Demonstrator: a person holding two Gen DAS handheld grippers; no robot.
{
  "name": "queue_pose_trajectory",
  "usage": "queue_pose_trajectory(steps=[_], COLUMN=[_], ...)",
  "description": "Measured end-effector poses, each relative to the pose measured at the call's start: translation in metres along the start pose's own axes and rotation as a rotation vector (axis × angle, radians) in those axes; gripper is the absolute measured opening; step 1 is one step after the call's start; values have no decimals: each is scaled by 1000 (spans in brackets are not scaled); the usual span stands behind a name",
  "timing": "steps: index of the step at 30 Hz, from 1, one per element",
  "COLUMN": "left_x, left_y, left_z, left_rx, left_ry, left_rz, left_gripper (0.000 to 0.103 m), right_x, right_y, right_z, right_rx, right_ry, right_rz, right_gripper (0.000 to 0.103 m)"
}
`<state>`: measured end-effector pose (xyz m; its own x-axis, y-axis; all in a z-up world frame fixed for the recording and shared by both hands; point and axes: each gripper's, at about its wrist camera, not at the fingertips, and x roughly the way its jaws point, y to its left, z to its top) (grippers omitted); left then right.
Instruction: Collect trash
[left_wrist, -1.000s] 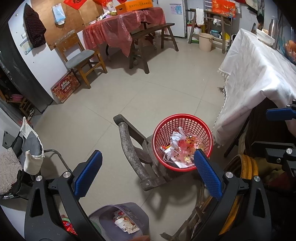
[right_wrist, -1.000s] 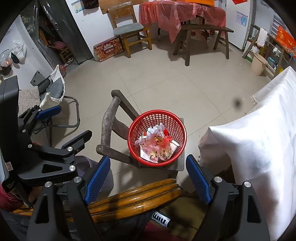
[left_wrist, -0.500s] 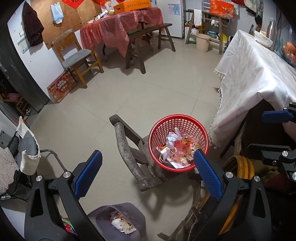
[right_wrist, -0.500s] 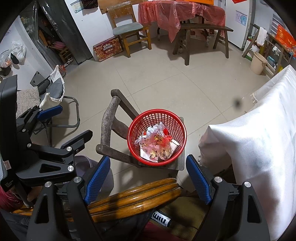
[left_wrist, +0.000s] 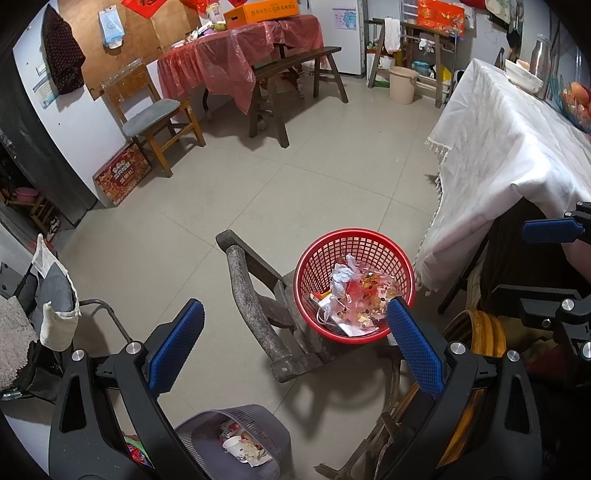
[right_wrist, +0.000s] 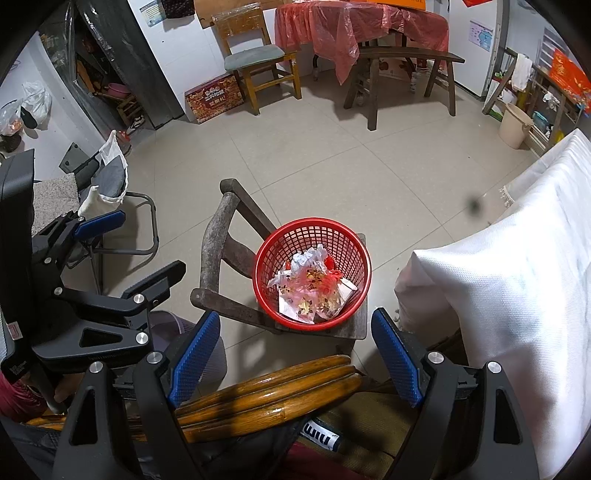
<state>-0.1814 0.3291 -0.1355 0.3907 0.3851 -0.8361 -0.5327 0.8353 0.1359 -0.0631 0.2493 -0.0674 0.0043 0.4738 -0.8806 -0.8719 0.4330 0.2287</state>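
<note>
- Left wrist view: the left tongs (left_wrist: 295, 347) stand wide apart, released, with nothing between the blue pads (left_wrist: 177, 345) and touching nothing.
- The red basket (left_wrist: 354, 243) holding crumpled trash (left_wrist: 351, 291) sits on the seat of a worn wooden chair (left_wrist: 255, 302), beside the white tablecloth (left_wrist: 498, 155).
- A grey basket (left_wrist: 258, 421) with a paper cup and scraps stands on the floor below the left tongs.
- Right wrist view: the right tongs (right_wrist: 295, 356) are equally spread and empty, hanging above a glossy wooden chair back (right_wrist: 266, 391), apart from the basket.
</note>
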Motion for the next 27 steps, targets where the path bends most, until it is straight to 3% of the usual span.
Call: queue_pose_trajectory(steps=[27], left_x=[8], left_y=[-3], left_z=[-1], left_rx=[5], left_ry=[18], left_rz=[-13], left_gripper=[95], right_x=[1], right_y=[-2], right_z=[-2], right_rx=[3], right_ry=[7], right_rz=[2], right_gripper=[82])
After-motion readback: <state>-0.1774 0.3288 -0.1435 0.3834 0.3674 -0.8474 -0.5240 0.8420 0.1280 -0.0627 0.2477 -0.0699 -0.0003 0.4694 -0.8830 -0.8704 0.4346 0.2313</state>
